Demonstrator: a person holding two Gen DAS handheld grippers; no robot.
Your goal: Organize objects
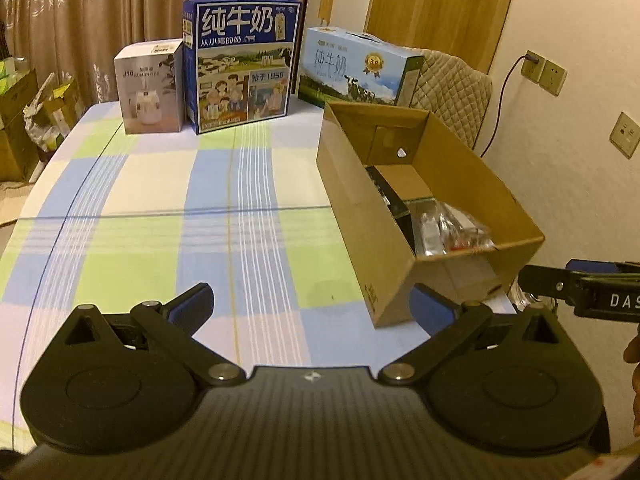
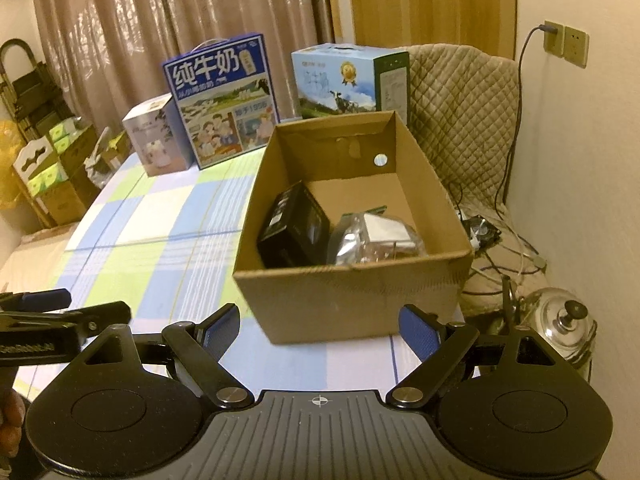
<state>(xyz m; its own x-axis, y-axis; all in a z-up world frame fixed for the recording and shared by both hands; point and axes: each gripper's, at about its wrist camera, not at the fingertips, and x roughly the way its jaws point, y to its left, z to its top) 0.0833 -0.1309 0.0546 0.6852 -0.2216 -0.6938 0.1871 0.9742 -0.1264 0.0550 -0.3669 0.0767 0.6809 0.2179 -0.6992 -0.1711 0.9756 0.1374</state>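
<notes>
- On the checked worktop [image 1: 168, 216], toward its right edge, stands an open carton [image 2: 352, 292]; inside lie a black box [image 2: 294, 226] at left and a clear plastic pack [image 2: 376, 240] just beside it at right, touching or nearly so.
- The carton's top is open and it sits near both hands, probably so things can be dropped in from above; the cloth in front of it is bare, so the sorting looks well along.
- Along the far edge three packages stand upright in a row: a white box [image 1: 150, 88], a tall blue milk case [image 1: 242, 64] and a pale milk case [image 1: 356, 68]. Whether they are still to be sorted or are just backdrop, I cannot tell.
- Left gripper [image 1: 316, 312]: jaws spread wide, nothing between them, over the cloth with the carton's near corner at its right.
- Right gripper [image 2: 320, 330]: jaws also spread and empty, aimed at the carton's near wall.
- The right view looks down into the carton and shows both contents whole; it alone shows a glass lid [image 2: 560, 320] and cables beyond the worktop's right edge.
- The left view gives only a slice of the contents, but shows more of the bare cloth.
</notes>
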